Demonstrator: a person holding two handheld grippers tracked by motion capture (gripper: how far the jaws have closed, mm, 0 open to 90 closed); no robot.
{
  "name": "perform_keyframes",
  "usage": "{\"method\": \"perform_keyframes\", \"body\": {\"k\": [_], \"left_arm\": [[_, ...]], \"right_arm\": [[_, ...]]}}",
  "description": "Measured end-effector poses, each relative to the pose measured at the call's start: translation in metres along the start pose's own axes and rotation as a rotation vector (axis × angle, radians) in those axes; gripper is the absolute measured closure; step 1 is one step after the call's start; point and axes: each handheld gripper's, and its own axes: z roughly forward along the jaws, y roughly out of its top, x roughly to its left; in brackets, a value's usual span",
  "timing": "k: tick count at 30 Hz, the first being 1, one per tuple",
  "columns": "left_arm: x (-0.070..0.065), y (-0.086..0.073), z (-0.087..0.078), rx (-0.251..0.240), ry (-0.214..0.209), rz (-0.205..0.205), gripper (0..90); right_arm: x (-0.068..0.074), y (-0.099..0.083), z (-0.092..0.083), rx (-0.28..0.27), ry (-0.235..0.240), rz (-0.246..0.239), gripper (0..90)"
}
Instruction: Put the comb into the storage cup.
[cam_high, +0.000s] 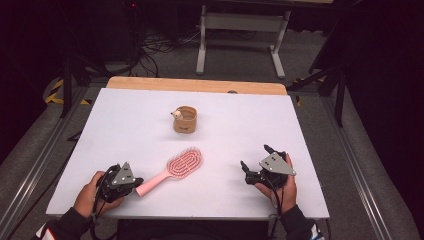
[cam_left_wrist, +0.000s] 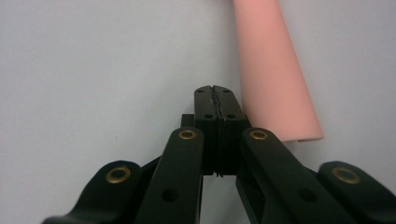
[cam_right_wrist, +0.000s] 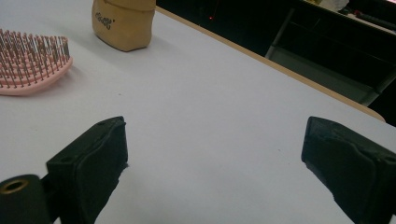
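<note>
The pink hairbrush (cam_high: 175, 170) lies slantwise on the white tabletop (cam_high: 150, 130), handle end just beside the left gripper (cam_high: 135, 181), whose fingers are pressed together on nothing, while the right gripper (cam_high: 256, 164), fingers spread wide, waits well off to the right

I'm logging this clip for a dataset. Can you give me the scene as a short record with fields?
table: white top, wooden far edge
hairbrush: pink, near middle, bristles up, handle toward the left tongs
cup: tan, farther back, upright
left tongs: shut, empty, beside the brush handle end
right tongs: open, empty, resting at the table's right
hands: one on each tongs
</note>
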Motion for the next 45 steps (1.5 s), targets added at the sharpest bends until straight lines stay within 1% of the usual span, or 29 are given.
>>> {"method": "perform_keyframes", "body": {"k": [7,11,14,16,18,19,21,25,26,33,39,40,41,42,44,45], "left_arm": [[-0.001,-0.003,-0.003,0.001,-0.023,-0.007,89.1],[-0.002,-0.004,-0.005,0.005,-0.018,-0.005,88.0],[-0.003,-0.004,-0.005,0.005,-0.026,-0.008,88.1],[-0.004,-0.005,-0.006,0.003,-0.021,0.002,87.8],[-0.005,-0.005,-0.006,0.002,-0.023,0.001,87.9],[-0.007,-0.005,-0.006,0.0,-0.027,0.011,87.8],[-0.007,-0.005,-0.006,0.002,-0.026,0.015,88.0],[-0.006,-0.005,-0.006,-0.007,-0.027,0.007,86.5],[-0.006,-0.005,-0.006,-0.009,-0.033,0.005,86.5],[-0.003,-0.005,-0.01,-0.019,-0.018,0.001,84.6],[0.0,-0.004,-0.017,-0.048,-0.004,-0.018,83.3],[0.001,-0.004,-0.019,-0.053,-0.001,-0.016,83.3],[0.002,-0.003,-0.02,-0.065,-0.004,-0.023,80.8],[0.002,-0.003,-0.021,-0.075,-0.009,-0.029,80.8],[0.002,-0.001,-0.023,-0.087,-0.003,-0.032,79.4],[0.002,0.0,-0.024,-0.097,-0.004,-0.038,77.1]], "right_arm": [[-0.001,0.0,0.0,0.001,-0.001,-0.001,7.8],[-0.001,0.0,0.0,0.005,-0.001,-0.002,7.8],[0.0,0.0,0.0,0.003,0.001,-0.002,7.8],[-0.001,0.0,0.0,0.004,0.0,-0.003,7.8],[-0.001,-0.001,0.0,0.005,-0.001,-0.002,7.7],[-0.001,-0.001,0.0,0.006,-0.001,-0.003,7.8],[-0.001,-0.001,0.0,0.005,-0.001,-0.003,7.8],[-0.001,-0.001,0.0,0.005,-0.001,-0.004,7.8],[-0.001,-0.001,0.0,0.005,-0.001,-0.004,7.8],[-0.002,0.0,0.0,0.003,-0.004,-0.001,7.8],[-0.002,0.0,0.0,0.002,-0.006,-0.001,7.8],[-0.002,0.0,-0.001,0.001,-0.006,0.0,7.8],[-0.002,0.0,0.0,0.001,-0.007,-0.001,7.8],[-0.002,0.0,0.0,0.001,-0.007,-0.001,7.8],[-0.002,0.0,0.0,0.001,-0.006,-0.001,7.8],[-0.002,0.0,0.0,0.001,-0.006,-0.002,7.8]]}}
